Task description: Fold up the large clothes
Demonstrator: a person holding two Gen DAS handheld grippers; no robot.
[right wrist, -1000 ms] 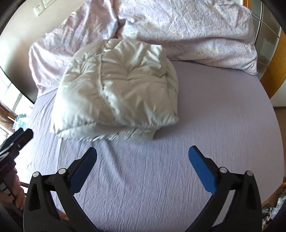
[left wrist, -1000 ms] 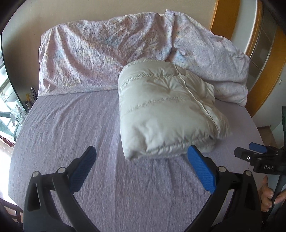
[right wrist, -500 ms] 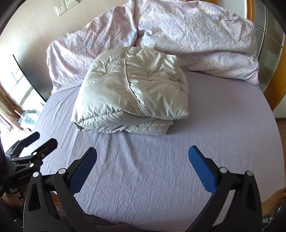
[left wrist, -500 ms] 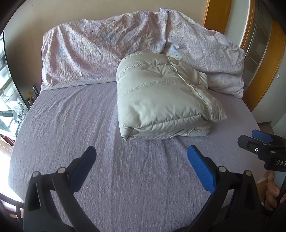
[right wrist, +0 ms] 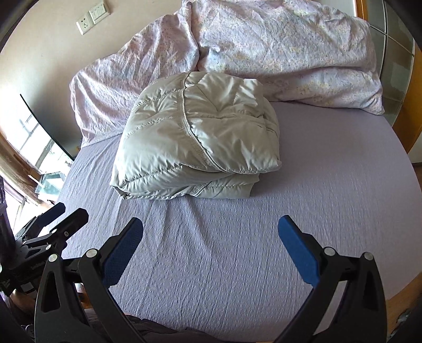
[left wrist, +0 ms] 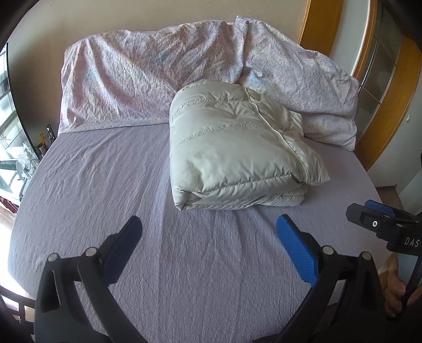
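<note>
The folded jacket (left wrist: pixel 237 150) looks light, puffy and slippery. Grip its stitched edges. Both tongs, left (left wrist: pixel 208 237) and right (right wrist: pixel 211 237), gape wide, empty.

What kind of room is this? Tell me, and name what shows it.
Most likely a home bedroom: a bed with a lilac sheet, rumpled floral pillows against the wall, and a folded pale puffer jacket lying on the sheet.

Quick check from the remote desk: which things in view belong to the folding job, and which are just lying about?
Job:
folded puffer jacket
left gripper, open
right gripper, open

Just there:
bed sheet
duvet bunched at the head of the bed
wall socket
</note>
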